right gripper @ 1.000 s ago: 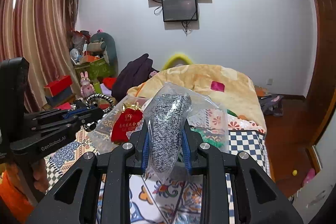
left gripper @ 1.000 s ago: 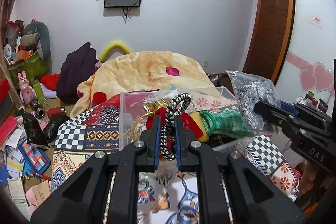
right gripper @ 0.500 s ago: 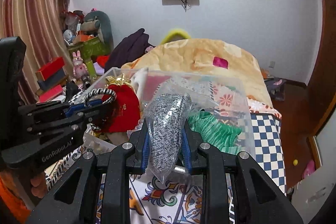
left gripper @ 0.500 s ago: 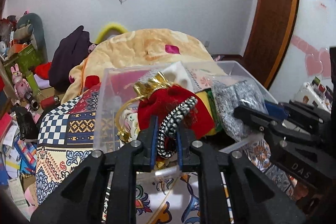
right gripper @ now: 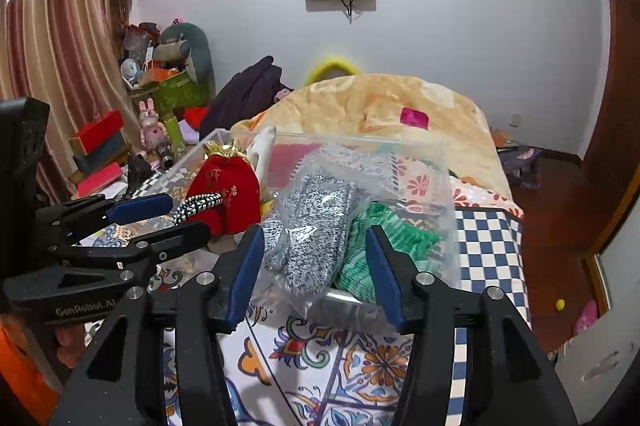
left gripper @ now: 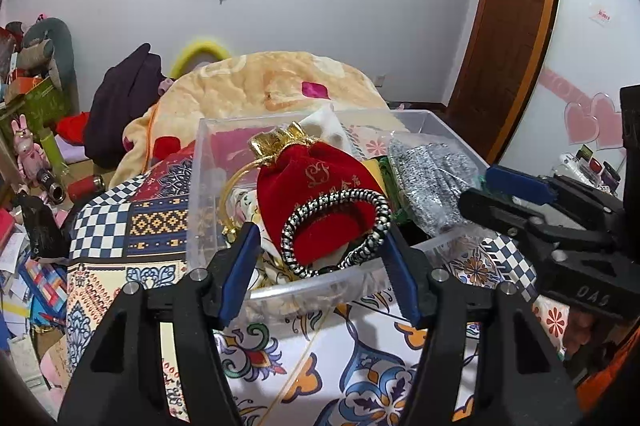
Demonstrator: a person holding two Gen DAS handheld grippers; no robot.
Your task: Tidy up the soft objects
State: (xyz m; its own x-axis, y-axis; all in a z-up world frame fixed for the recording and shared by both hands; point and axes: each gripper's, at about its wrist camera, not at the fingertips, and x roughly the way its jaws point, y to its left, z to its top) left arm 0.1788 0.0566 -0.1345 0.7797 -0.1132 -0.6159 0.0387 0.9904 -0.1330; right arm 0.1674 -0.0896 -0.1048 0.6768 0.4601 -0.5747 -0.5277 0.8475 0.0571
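Note:
A clear plastic bin [left gripper: 194,194] stands on the patterned bedspread and holds soft things. My left gripper [left gripper: 320,250] is open at its near rim. A black-and-white braided loop [left gripper: 336,230] lies between the fingers on a red velvet pouch [left gripper: 316,186] with a gold top. My right gripper [right gripper: 314,262] is open too. A clear bag of grey knit socks [right gripper: 316,222] rests between its fingers on the bin's rim, beside a green knit item [right gripper: 384,246]. The grey bag also shows in the left wrist view [left gripper: 432,178].
A rolled peach blanket [left gripper: 260,86] lies behind the bin. A dark garment [left gripper: 124,106] and cluttered boxes and toys [right gripper: 160,98] sit at the left. The wooden door [left gripper: 504,18] and the bed's edge are to the right.
Both grippers came down to the bin and opened. The braided loop dropped onto the red pouch, and the bag of grey socks settled on the bin's rim.

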